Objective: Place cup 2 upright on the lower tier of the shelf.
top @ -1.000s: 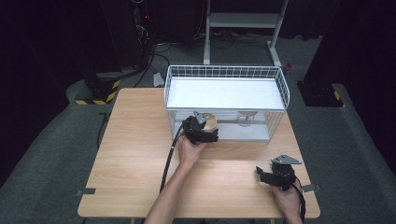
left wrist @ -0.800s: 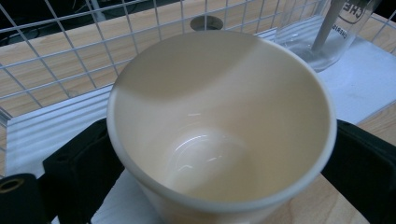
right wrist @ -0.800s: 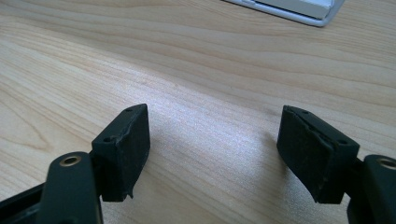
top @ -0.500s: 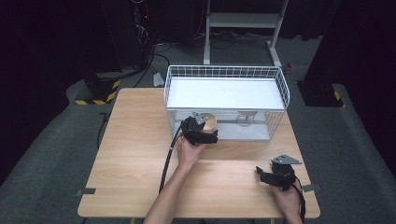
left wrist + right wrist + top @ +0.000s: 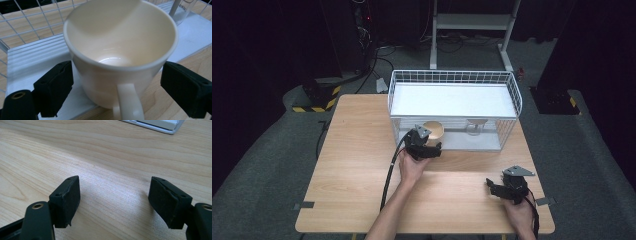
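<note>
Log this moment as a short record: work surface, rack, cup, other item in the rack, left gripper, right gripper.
surface: wooden table
rack: white wire rack at the table's far side, solid white shelf on top
cup: cream mug with handle, on the rack's white lower tray under the shelf, mouth up
other item: clear glass on the same tray, beside the mug
left gripper: at the rack's front, jaws either side of the mug, just been closing, pads not yet pressing
right gripper: at the near right of the table, jaws open, nothing between them
</note>
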`<control>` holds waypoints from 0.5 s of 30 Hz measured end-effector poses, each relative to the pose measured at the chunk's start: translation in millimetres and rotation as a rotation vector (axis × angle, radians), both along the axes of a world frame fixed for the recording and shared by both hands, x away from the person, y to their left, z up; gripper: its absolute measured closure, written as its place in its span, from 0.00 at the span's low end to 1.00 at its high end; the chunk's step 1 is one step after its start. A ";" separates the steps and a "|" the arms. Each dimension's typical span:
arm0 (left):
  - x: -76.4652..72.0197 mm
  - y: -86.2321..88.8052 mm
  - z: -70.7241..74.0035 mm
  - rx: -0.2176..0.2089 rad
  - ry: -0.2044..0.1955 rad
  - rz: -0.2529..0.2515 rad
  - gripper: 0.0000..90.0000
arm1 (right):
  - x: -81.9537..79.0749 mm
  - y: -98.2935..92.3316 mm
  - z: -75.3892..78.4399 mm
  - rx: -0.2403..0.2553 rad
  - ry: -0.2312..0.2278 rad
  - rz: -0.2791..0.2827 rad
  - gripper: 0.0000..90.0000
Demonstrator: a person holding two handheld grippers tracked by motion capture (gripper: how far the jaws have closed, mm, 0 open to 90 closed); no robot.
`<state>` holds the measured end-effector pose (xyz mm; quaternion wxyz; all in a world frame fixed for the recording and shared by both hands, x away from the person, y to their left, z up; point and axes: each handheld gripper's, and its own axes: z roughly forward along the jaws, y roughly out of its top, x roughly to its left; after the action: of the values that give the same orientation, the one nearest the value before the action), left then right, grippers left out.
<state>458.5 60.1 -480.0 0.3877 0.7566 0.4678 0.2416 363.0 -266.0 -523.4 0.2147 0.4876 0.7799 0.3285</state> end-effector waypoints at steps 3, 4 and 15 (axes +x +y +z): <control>-1.9 -0.4 -2.4 0.006 0.007 0.010 0.17 | 0.0 0.0 0.0 0.000 0.000 0.000 0.29; -2.5 -0.7 -3.4 0.007 0.005 0.011 0.17 | 0.0 0.0 0.0 0.000 0.000 0.000 0.29; -4.2 -0.6 -10.1 0.022 0.014 0.015 0.22 | 0.0 0.0 0.0 0.000 0.000 0.000 0.29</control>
<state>454.3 59.4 -490.1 0.3742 0.7591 0.4734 0.2443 363.0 -266.0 -523.4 0.2147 0.4876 0.7799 0.3285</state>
